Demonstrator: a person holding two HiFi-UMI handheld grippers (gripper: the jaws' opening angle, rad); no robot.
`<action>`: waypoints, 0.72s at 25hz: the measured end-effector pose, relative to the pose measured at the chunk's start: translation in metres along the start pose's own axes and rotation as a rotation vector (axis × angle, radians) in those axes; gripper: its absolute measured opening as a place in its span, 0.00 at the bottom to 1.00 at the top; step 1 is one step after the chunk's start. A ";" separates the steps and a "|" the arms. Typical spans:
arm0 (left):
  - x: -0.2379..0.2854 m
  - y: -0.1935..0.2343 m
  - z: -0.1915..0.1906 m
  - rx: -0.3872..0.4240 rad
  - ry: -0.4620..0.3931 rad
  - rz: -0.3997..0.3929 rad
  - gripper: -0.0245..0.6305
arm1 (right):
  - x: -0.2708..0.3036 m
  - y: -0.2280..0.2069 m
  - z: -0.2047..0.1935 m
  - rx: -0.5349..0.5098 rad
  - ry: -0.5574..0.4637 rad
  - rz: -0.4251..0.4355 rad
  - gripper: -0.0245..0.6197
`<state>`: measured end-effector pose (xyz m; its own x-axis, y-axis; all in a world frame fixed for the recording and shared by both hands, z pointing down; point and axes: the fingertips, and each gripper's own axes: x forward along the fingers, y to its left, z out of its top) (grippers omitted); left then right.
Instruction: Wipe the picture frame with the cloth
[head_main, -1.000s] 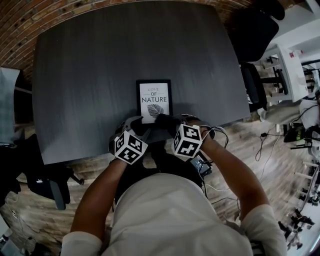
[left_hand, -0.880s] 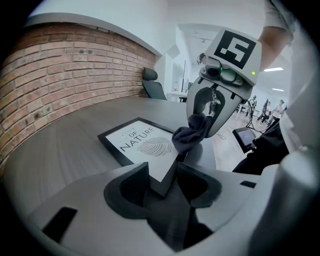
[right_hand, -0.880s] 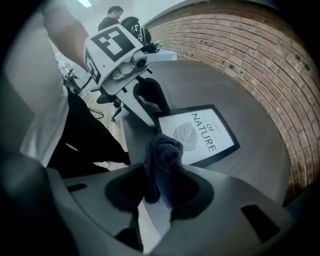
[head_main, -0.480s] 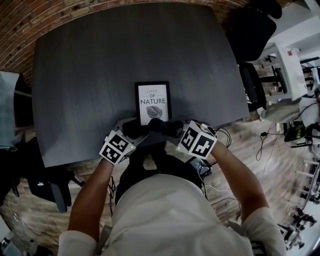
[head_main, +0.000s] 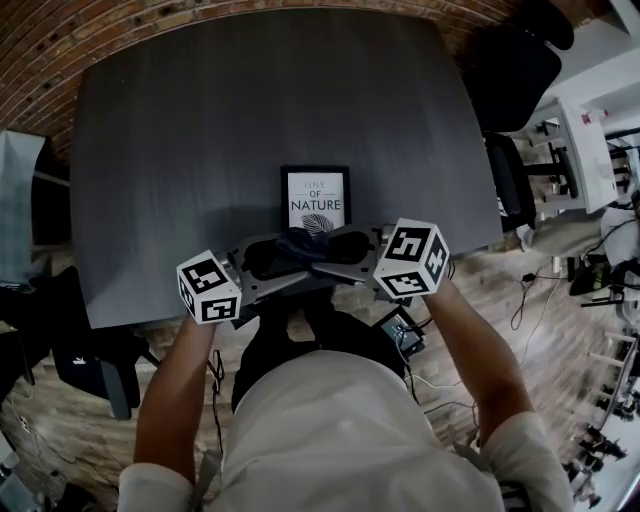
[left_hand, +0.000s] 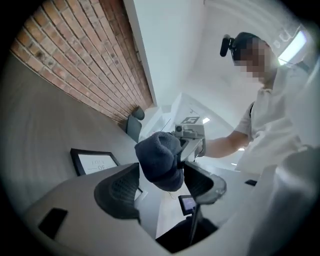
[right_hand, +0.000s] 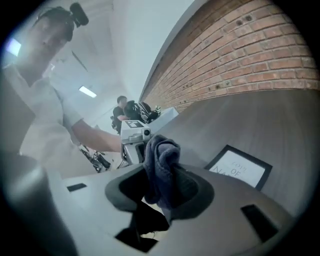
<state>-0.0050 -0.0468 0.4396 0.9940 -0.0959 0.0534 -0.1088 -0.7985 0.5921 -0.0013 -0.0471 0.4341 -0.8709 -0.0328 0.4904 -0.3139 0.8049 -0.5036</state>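
Since earlier frames, left hand-held gripper (left_hand: 159, 186) and right hand-held gripper (right_hand: 160, 192) had risen from near edge of bench (head_main: 180, 140) and faced each other. Left jaws had just been opening: spread wide, dark cloth (left_hand: 160, 160) bunched between them, not squeezed. Right jaws pinched cloth. Picture frame (head_main: 316, 197) lay flat near bench's near edge, just beyond both.

White short-sleeved shirt (head_main: 330, 430), grey left claw (left_hand: 160, 187), right claw (right_hand: 160, 192), black-and-white marker cubes (head_main: 209, 287)
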 end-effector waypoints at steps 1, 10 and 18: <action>-0.003 -0.002 0.002 -0.010 -0.007 -0.019 0.46 | 0.001 0.001 0.003 0.029 -0.022 0.019 0.23; -0.003 -0.012 -0.003 -0.094 0.006 -0.112 0.45 | 0.012 0.009 0.001 0.145 -0.029 0.138 0.24; -0.005 -0.031 0.002 -0.278 -0.079 -0.282 0.42 | 0.010 0.030 0.006 0.202 -0.063 0.314 0.24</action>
<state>-0.0071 -0.0228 0.4196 0.9790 0.0499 -0.1976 0.1866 -0.6099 0.7702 -0.0214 -0.0268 0.4197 -0.9560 0.1558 0.2486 -0.0908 0.6488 -0.7555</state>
